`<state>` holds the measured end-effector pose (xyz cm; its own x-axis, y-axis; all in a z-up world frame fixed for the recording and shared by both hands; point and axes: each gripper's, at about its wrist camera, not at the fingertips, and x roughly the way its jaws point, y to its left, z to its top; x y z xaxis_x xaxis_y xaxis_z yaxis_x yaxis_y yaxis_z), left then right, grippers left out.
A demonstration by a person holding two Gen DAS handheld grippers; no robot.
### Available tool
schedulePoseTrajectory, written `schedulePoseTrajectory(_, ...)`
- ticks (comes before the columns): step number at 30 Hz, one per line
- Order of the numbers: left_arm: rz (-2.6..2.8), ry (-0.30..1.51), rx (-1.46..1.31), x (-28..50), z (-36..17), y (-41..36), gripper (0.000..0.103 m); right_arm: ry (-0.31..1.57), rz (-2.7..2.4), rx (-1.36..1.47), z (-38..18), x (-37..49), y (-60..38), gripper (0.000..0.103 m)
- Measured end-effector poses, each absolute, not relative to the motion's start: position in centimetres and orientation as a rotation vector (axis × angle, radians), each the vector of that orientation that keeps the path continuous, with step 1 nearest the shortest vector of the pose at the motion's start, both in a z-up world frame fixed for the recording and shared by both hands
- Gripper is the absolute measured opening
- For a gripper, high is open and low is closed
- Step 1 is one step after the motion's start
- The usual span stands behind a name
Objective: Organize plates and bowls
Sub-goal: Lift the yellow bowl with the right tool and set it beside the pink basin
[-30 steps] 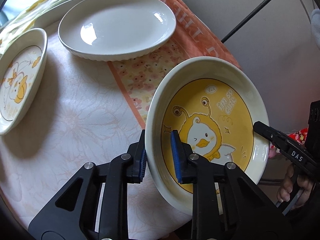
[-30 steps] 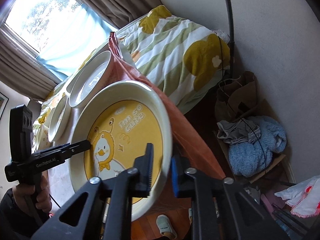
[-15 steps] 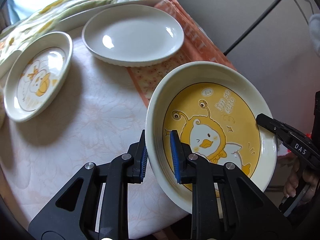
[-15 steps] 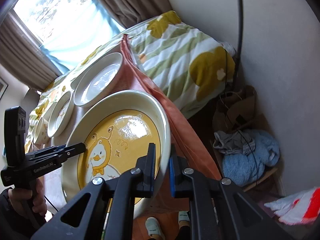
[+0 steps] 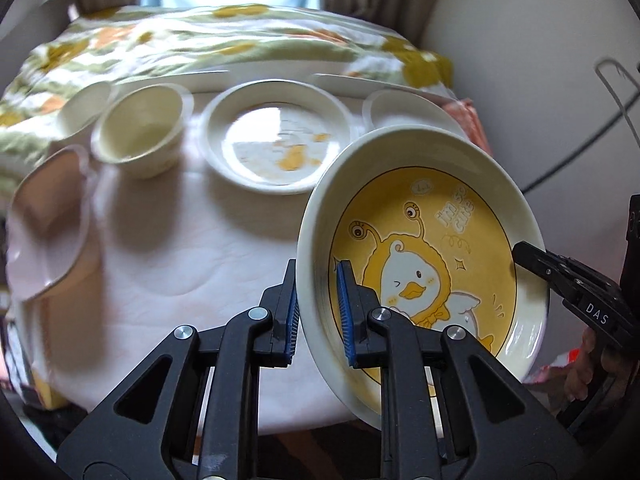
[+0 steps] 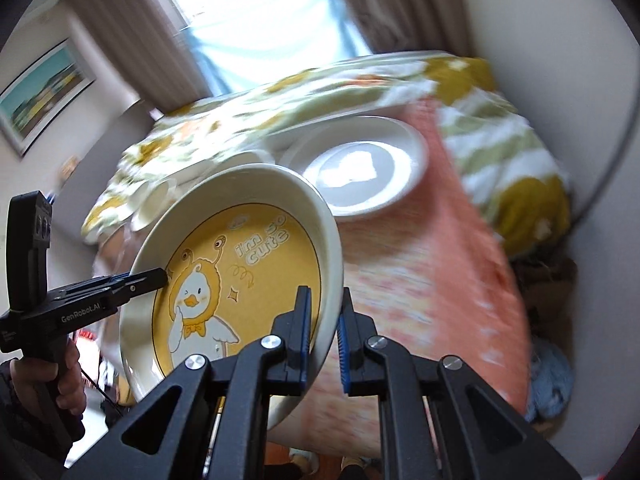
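A cream deep plate with a yellow duck picture (image 5: 424, 256) hangs tilted above the table's near right corner, held from both sides. My left gripper (image 5: 316, 280) has the plate's left rim between its blue pads, and its jaws are closing tight on it. My right gripper (image 6: 324, 300) is shut on the opposite rim of the same plate (image 6: 240, 264). Each view shows the other gripper's tip on the far rim: the right gripper (image 5: 524, 256) and the left gripper (image 6: 158, 276). A hand holds each handle.
On the white-clothed table (image 5: 180, 248) lie a small duck plate (image 5: 276, 144), a cream bowl (image 5: 138, 132), a white cup (image 5: 82, 106), a pink dish (image 5: 44, 216) and a white oval plate (image 6: 360, 168). An orange cloth (image 6: 420, 272) covers the table's right end. A striped blanket lies behind.
Both grippers have lifted the duck plate and swung with it. The left wrist view now takes in the whole table, with bowls and a cup that were out of frame before.
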<state>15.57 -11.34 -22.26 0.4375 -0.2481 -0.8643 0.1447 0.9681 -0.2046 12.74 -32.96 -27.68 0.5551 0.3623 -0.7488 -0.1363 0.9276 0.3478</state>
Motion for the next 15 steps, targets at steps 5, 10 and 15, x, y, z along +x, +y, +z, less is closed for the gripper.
schedulePoseTrajectory(5,-0.138,1.084,-0.161,14.9,-23.2,-4.5,0.015,0.953,0.416,0.207,-28.1,14.4,-26.6,0.011)
schedulePoseTrajectory(10,-0.068,1.108,-0.192,14.2,-25.2,0.5,0.015,0.995,0.479,0.168,-29.7,15.2,-21.0,0.011)
schedulePoseTrajectory(15,-0.06,1.135,-0.21,13.5,-28.3,3.9,0.015,1.028,0.482,0.143,-32.1,15.4,-17.0,0.011)
